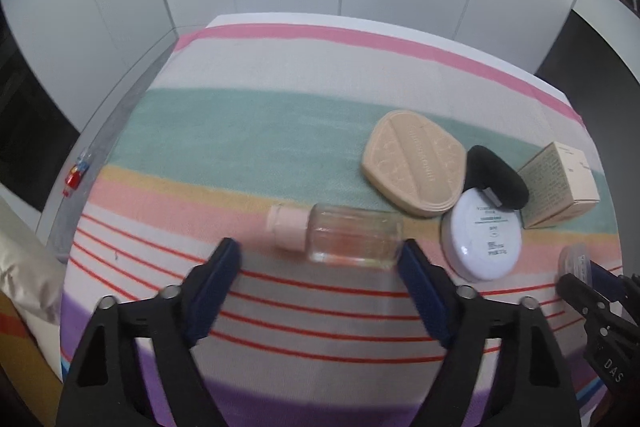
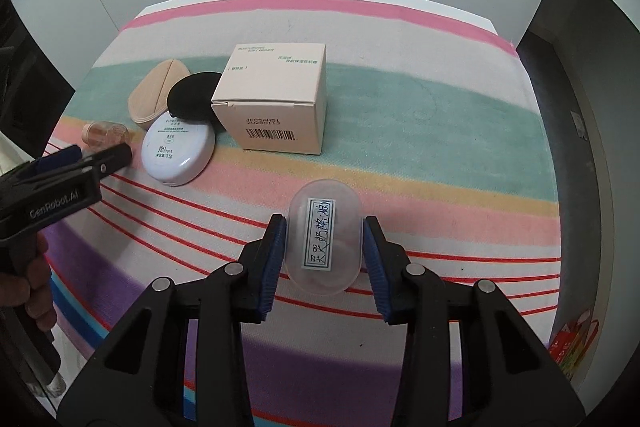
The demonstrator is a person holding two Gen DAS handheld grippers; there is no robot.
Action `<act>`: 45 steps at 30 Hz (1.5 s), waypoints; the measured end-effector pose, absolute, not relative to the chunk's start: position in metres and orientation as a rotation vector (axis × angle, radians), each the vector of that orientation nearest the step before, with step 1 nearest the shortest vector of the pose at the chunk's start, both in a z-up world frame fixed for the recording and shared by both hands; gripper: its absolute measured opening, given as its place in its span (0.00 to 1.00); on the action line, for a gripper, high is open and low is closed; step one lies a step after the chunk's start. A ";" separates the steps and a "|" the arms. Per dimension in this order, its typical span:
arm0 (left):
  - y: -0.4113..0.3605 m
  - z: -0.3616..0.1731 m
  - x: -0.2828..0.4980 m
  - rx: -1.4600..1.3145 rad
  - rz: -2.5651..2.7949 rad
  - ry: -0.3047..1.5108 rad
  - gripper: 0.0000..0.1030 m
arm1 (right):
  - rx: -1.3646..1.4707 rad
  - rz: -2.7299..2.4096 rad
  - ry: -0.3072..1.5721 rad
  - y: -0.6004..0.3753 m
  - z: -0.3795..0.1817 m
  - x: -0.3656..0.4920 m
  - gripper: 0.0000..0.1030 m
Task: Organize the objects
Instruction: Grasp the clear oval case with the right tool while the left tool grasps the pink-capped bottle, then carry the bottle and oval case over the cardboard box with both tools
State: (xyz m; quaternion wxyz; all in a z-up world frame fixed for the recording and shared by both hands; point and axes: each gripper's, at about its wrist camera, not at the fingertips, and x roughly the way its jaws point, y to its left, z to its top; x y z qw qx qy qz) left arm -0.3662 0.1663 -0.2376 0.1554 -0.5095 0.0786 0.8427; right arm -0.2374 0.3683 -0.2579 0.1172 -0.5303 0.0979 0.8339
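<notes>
A small clear bottle [image 1: 352, 237] with a pale pink cap lies on its side on the striped cloth [image 1: 248, 131]. It lies between the fingers of my left gripper [image 1: 318, 255]. The right pad is at the bottle's base, the left pad stands apart from the cap, and the jaws are open. My right gripper [image 2: 324, 243] is shut on a clear oval case [image 2: 324, 239] with a handwritten label, its blue pads pressing both long sides. In the right wrist view the left gripper [image 2: 96, 155] is at the far left, beside the bottle [image 2: 106, 133].
A cream box [image 2: 276, 95], a white round compact [image 2: 178, 149], a black puff [image 2: 194, 97] and a beige puff [image 2: 154, 97] cluster mid-cloth. White wall panels stand behind the table. A red package [image 2: 572, 347] lies off the cloth's right edge. A hand [image 2: 24, 291] holds the left gripper's handle.
</notes>
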 end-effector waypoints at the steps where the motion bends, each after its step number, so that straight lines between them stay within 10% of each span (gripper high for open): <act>1: 0.168 -0.237 -0.367 -1.449 2.406 0.239 0.73 | -1.553 2.442 0.288 0.368 -0.258 -0.237 0.39; 3: 0.170 -0.236 -0.369 -1.438 2.394 0.256 0.60 | -1.557 2.447 0.286 0.368 -0.257 -0.236 0.39; 45: 0.096 -0.047 -0.222 -1.342 2.495 0.109 0.60 | -1.361 2.662 0.244 0.290 -0.069 -0.162 0.39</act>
